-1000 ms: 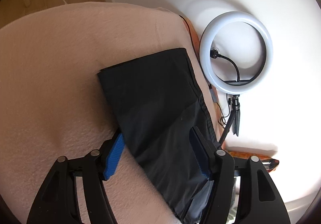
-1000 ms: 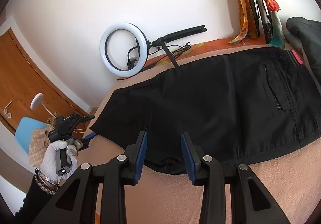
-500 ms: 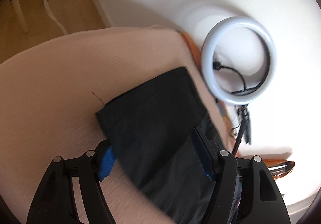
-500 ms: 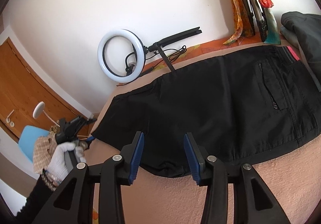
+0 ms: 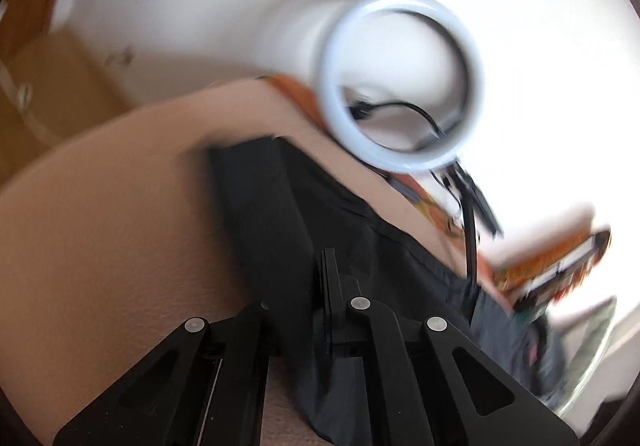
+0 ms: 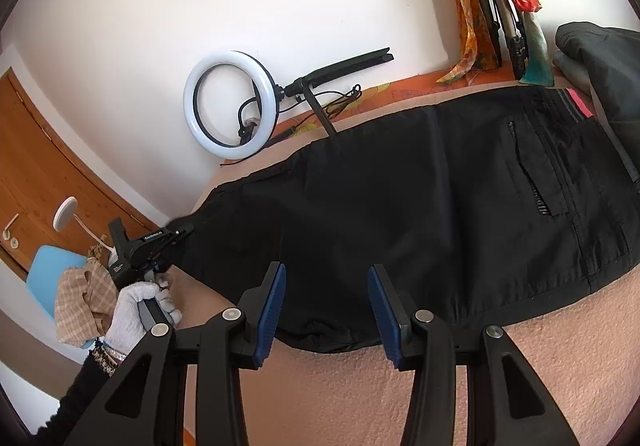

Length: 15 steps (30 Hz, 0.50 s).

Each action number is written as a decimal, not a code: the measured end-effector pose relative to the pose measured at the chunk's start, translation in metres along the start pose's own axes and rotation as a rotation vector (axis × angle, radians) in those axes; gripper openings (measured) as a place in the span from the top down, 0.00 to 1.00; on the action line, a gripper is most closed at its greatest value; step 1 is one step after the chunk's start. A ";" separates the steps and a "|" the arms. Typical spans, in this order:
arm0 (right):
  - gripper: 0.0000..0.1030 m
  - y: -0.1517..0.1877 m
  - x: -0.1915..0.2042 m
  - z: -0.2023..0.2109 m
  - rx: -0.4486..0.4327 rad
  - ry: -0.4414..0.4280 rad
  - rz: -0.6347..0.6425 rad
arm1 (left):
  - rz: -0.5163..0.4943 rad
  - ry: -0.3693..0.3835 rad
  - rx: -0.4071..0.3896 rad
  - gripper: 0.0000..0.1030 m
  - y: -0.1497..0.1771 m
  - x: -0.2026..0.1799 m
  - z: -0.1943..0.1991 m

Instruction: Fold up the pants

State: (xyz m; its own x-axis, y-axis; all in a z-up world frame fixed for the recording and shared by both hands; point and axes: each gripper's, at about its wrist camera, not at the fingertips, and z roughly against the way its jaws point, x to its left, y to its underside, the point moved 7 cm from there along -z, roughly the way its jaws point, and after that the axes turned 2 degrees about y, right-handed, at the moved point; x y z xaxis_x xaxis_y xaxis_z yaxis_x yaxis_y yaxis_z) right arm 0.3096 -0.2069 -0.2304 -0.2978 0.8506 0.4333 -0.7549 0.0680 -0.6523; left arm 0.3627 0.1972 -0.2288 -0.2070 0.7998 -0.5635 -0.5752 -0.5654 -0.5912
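**A:** How do my 2 grippers stand?

**B:** From my seat, the left gripper has its fingers drawn together on the hem end of the black pants. The left wrist view is smeared, but dark cloth runs between the closed fingers, so I read it as pinching the leg end. In the right wrist view I can see that same tool and the gloved left hand at the far left tip of the garment.

**A:** And the right?

**B:** The right gripper is spread wide, blue pads apart, hovering just at the near edge of the pants around mid-leg. It holds nothing.

**A:** Where does the garment lie?

**B:** Flat on the pink bedspread, stretched lengthwise, waistband and its pink tab to my right, leg ends to my left. The ring light stands against the wall behind it.

**A:** How far along are we?

**B:** I judge the legs are already laid 1 on the other, since I see a single long strip. No crosswise fold is made yet. What is left, I think, is carrying the hem toward the waistband, perhaps 2 folds.
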 end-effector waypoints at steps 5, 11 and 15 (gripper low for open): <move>0.55 0.000 0.001 0.000 0.003 -0.004 -0.002 | -0.230 0.022 0.057 0.96 0.019 -0.050 -0.005; 0.55 -0.004 0.002 -0.005 0.040 -0.021 0.002 | -0.306 0.070 0.089 0.96 0.033 -0.077 -0.012; 0.55 -0.013 0.010 0.000 0.017 0.010 0.084 | -0.078 0.138 0.039 0.96 0.012 -0.048 -0.005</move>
State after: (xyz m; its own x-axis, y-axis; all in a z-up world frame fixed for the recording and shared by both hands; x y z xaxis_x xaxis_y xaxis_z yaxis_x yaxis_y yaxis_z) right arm 0.3162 -0.1993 -0.2170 -0.3544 0.8582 0.3712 -0.7373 -0.0123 -0.6755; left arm 0.3692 0.1509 -0.2115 -0.0514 0.8044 -0.5918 -0.6160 -0.4920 -0.6152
